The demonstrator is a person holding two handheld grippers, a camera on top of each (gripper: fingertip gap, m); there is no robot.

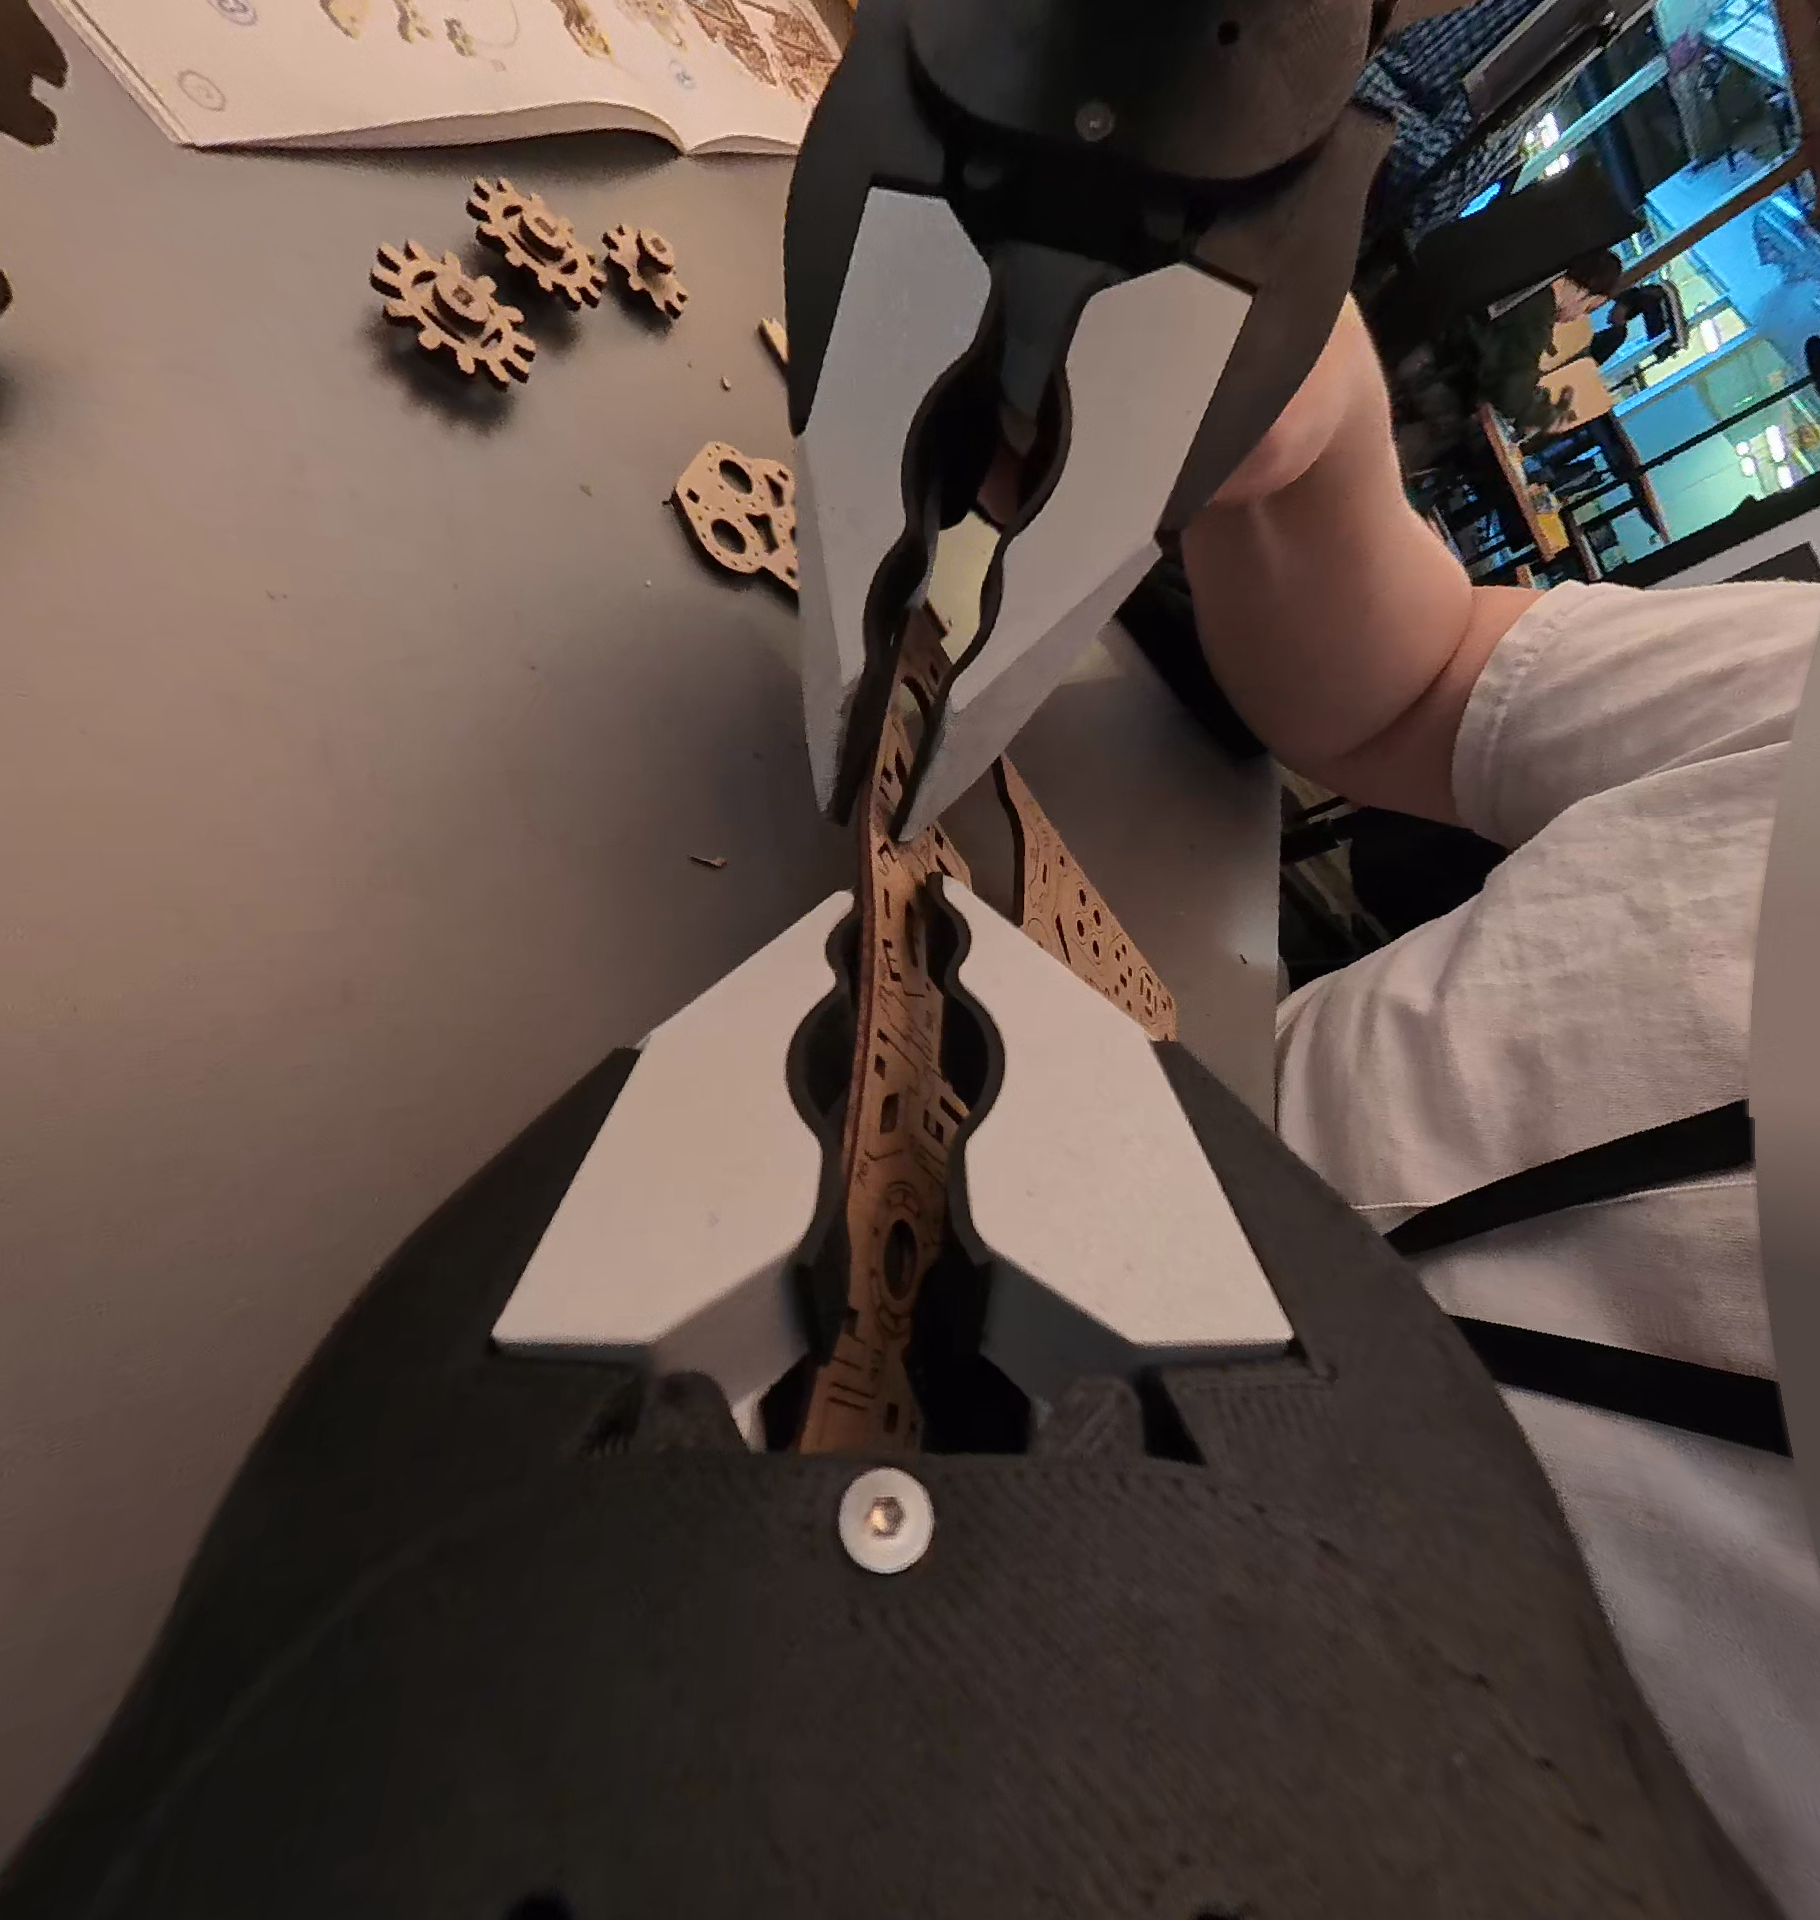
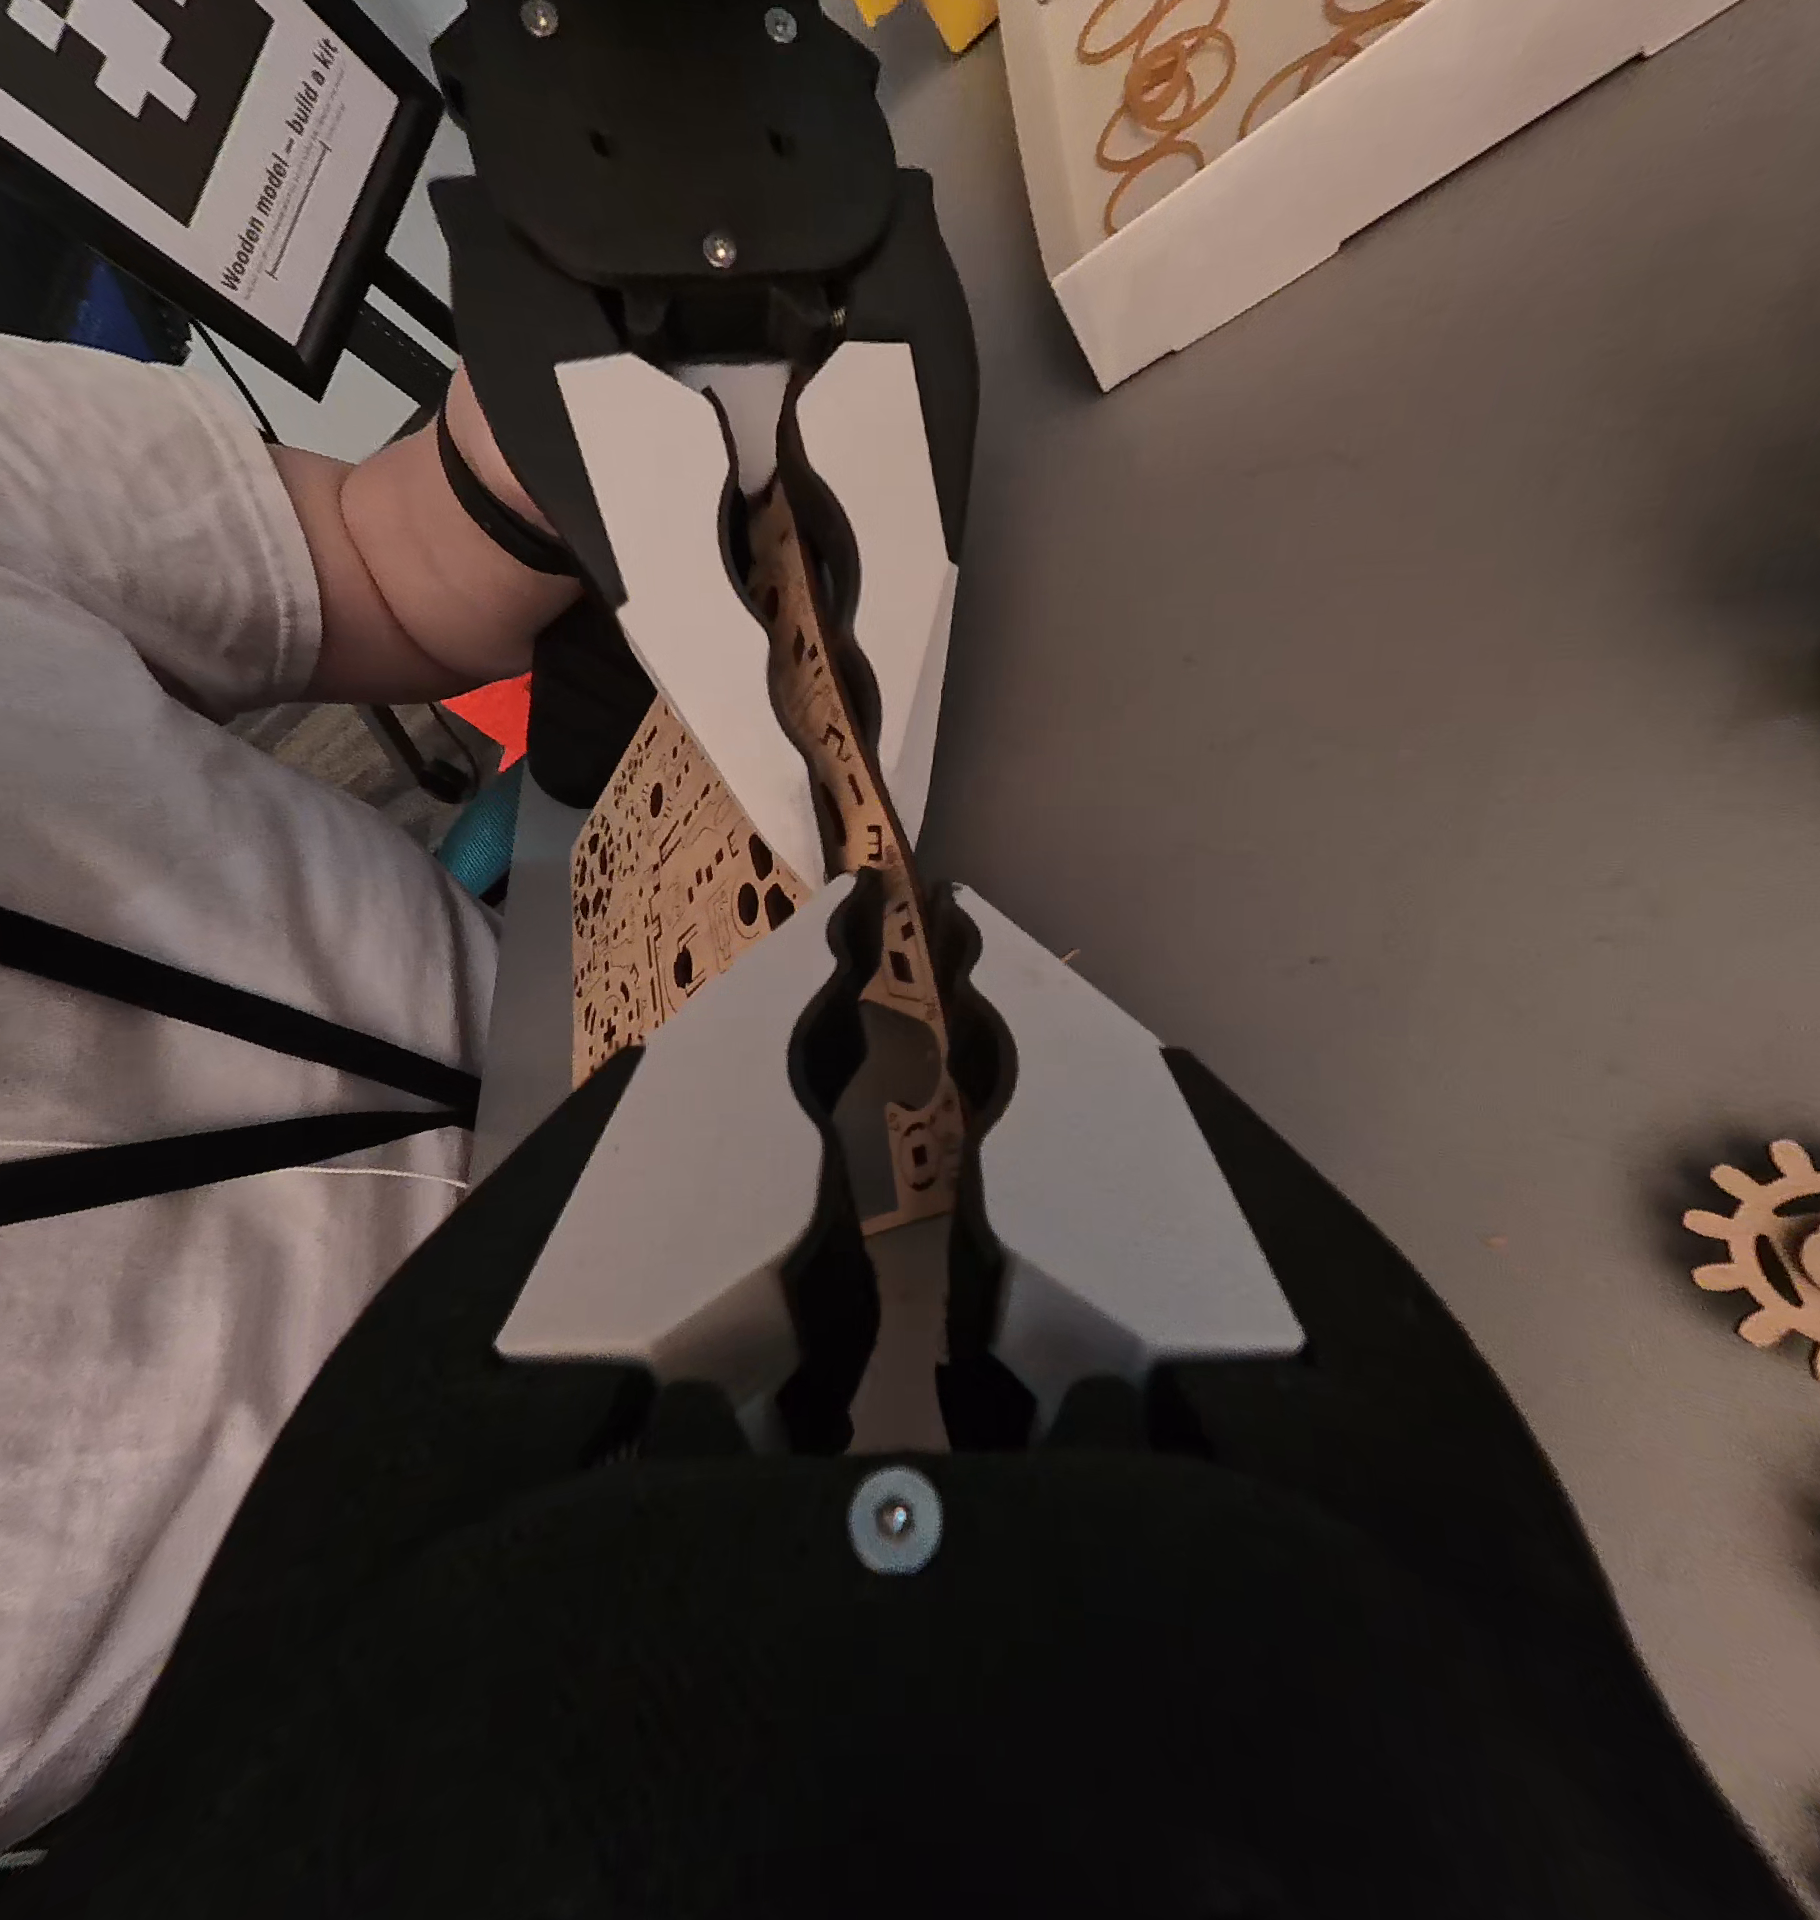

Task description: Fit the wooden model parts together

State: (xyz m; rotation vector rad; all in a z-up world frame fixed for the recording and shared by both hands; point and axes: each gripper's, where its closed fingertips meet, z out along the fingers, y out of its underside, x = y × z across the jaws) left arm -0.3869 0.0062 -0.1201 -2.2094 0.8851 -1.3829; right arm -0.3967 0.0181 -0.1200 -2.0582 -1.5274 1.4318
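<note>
You have the laser-cut wooden sheet (image 1: 890, 1122) edge-on, bowed, above the table — three gears (image 1: 451, 312) and a perforated plate (image 1: 734, 509) lie loose.

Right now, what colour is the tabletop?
Plain grey table, clearest in the right wrist view.

A matte grey table (image 1: 262, 779) fills the foreground; beyond its edge, dim room with blue-lit windows (image 1: 1716, 343).
</note>
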